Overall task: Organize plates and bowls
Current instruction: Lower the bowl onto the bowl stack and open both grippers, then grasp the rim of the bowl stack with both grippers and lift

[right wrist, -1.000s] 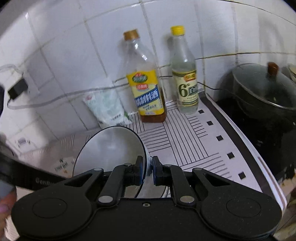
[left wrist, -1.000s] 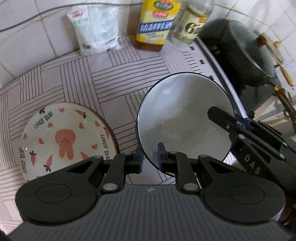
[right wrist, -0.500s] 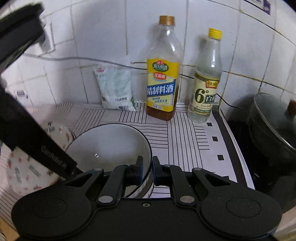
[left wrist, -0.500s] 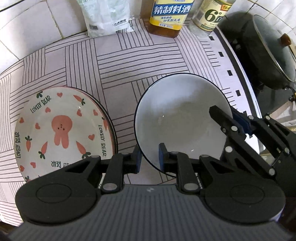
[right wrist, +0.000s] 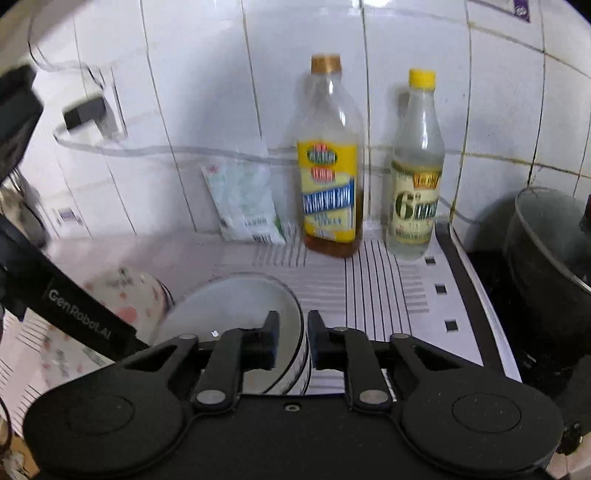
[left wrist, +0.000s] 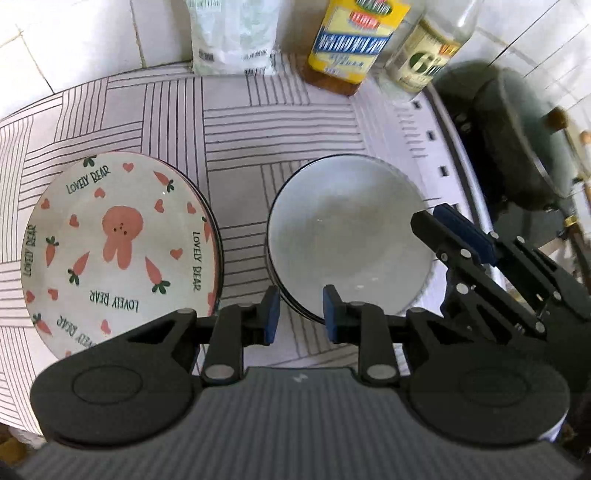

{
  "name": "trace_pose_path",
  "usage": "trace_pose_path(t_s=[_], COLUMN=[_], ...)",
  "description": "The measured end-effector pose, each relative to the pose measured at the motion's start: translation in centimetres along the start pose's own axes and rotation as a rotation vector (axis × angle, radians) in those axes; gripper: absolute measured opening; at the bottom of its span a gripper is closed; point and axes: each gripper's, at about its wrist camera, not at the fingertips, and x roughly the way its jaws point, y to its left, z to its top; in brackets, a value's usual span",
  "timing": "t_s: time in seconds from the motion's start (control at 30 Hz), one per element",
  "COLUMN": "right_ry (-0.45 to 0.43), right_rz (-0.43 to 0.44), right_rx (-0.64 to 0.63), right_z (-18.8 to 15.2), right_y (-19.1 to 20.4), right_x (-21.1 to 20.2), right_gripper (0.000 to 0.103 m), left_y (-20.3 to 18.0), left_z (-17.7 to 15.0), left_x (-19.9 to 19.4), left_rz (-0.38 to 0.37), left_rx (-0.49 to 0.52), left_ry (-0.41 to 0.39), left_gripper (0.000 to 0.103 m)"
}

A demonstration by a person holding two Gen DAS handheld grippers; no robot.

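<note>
Bowl (left wrist: 347, 236): white with a dark rim, resting on the striped mat (left wrist: 280, 122), apparently atop at least one more bowl, since stacked rims show at its near edge. Left gripper (left wrist: 297, 314): jaws parted, one on each side of the bowl's near rim, with clear gaps and no grip. Right gripper (right wrist: 291, 339): jaws likewise spread, straddling the bowl's right rim (right wrist: 299, 332); contact cannot be told through the blur. Plate (left wrist: 118, 243): rabbit and carrot print, lettered "LOVELY BEAR", lying just left of the bowl on a stack of other plates, apart from it. Back row against the tiled wall (right wrist: 207, 74): white pouch (left wrist: 232, 33), leaning; yellow-labelled bottle (right wrist: 328, 162) holding brown liquid; clear bottle (right wrist: 417, 166) with a yellow cap, beside it. Right of the mat: dark pot (left wrist: 517, 136) with a glass lid. Wall: plug and cable (right wrist: 85, 114), upper left.
</note>
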Motion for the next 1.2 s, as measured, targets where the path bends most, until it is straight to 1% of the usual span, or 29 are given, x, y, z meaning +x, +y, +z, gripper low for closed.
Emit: trace_pose_path(t_s=[0.17,0.2,0.23,0.3,0.33,0.4,0.43,0.5,0.57,0.6,0.67,0.73,0.8,0.93,1.0,1.07,1.1,1.13,1.17,1.2], right_ry=[-0.059,-0.071,-0.085,-0.087,-0.078,-0.066,-0.057,-0.030,-0.001,0.018,0.053,0.086,0.106,0.111,0.108,0.101,0.100,0.090,0.082,0.080], right_rz=[0.045,0.066,0.098,0.173,0.195,0.209,0.214,0.232,0.245,0.238,0.225,0.229,0.217,0.185,0.170,0.160,0.156,0.151,0.147,0.150], right_rx=[0.033,0.034,0.039,0.060,0.052,0.029,0.027,0.037,0.028,0.017,-0.021,-0.080,-0.137,-0.188,-0.202,-0.211,-0.210,-0.207,-0.201,-0.194], right_z=[-0.1,-0.4,-0.6,-1.3,-1.7,-2.5,-2.8,-3.7,-4.6,-5.0,-5.8,-6.7,-7.5,-8.5,-8.9,-9.1,-9.2,-9.2,-9.2,-9.1], right_y=[-0.9,-1.0,-1.1,-1.5,-1.5,-1.5,-1.6,-1.8,-1.7,-1.4,-0.9,-0.2,0.6,1.6,2.1,2.4,2.5,2.6,2.7,2.7], right_x=[-3.0,-3.7,-4.2,-4.8,-5.0,-5.1,-5.0,-4.5,-3.7,-3.2,-2.2,-0.9,0.3,2.6,3.8,4.6,5.0,5.3,5.6,6.0], right_gripper=[0.028,0.033,0.043,0.054,0.054,0.055,0.059,0.061,0.063,0.065,0.067,0.071,0.072,0.074,0.075,0.075,0.078,0.091,0.097,0.100], left_y=[-0.1,0.0,0.1,0.3,0.5,0.9,1.1,1.6,2.2,2.5,2.8,3.1,3.4,3.8,4.0,4.0,4.0,4.0,3.9,3.9], left_z=[-1.1,-1.3,-1.5,-2.0,-2.3,-2.8,-3.0,-3.4,-3.6,-3.8,-3.9,-3.8,-3.7,-3.3,-3.0,-2.6,-2.4,-2.3,-2.2,-2.0], left_x=[-3.1,-3.5,-3.8,-4.1,-4.2,-3.9,-3.8,-3.4,-3.0,-2.7,-2.1,-1.3,-0.3,1.4,2.2,3.0,3.2,3.4,3.7,4.0], left_rz=[-0.042,-0.049,-0.051,-0.065,-0.074,-0.087,-0.095,-0.117,-0.156,-0.165,-0.170,-0.156,-0.162,-0.153,-0.153,-0.131,-0.128,-0.143,-0.167,-0.170], left_rx=[-0.026,-0.031,-0.039,-0.056,-0.070,-0.098,-0.113,-0.149,-0.188,-0.211,-0.224,-0.230,-0.246,-0.290,-0.306,-0.303,-0.298,-0.290,-0.287,-0.285], left_ry=[-0.104,-0.120,-0.135,-0.155,-0.161,-0.160,-0.155,-0.141,-0.115,-0.104,-0.096,-0.094,-0.088,-0.101,-0.122,-0.144,-0.155,-0.163,-0.159,-0.157], left_gripper=[0.031,0.032,0.033,0.035,0.037,0.040,0.040,0.041,0.042,0.042,0.044,0.046,0.047,0.048,0.048,0.048,0.048,0.048,0.048,0.048])
